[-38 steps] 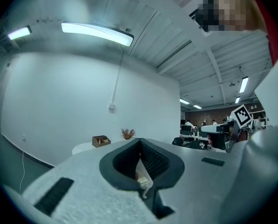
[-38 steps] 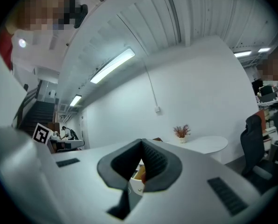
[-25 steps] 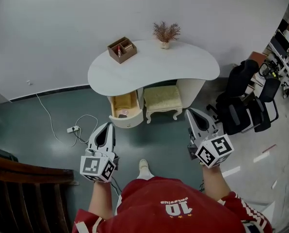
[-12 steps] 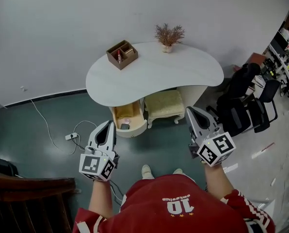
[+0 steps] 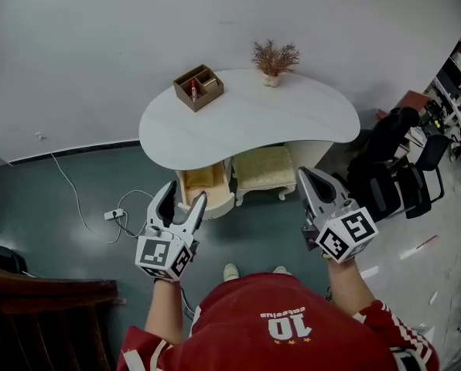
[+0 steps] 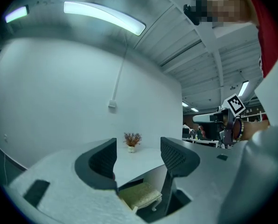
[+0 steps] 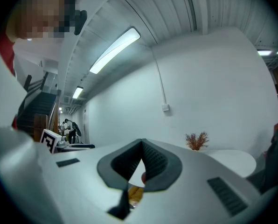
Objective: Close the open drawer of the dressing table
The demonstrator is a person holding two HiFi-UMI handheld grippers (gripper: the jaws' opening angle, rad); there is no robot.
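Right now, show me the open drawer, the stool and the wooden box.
open drawer (image 5: 202, 178): head view, its wooden inside.
stool (image 5: 263, 166): head view, seat cushion.
wooden box (image 5: 199, 87): head view, its open top.

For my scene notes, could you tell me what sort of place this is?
Likely an office corner staged as a bedroom: a white dressing table with a cushioned stool by the wall, office chairs beside it.
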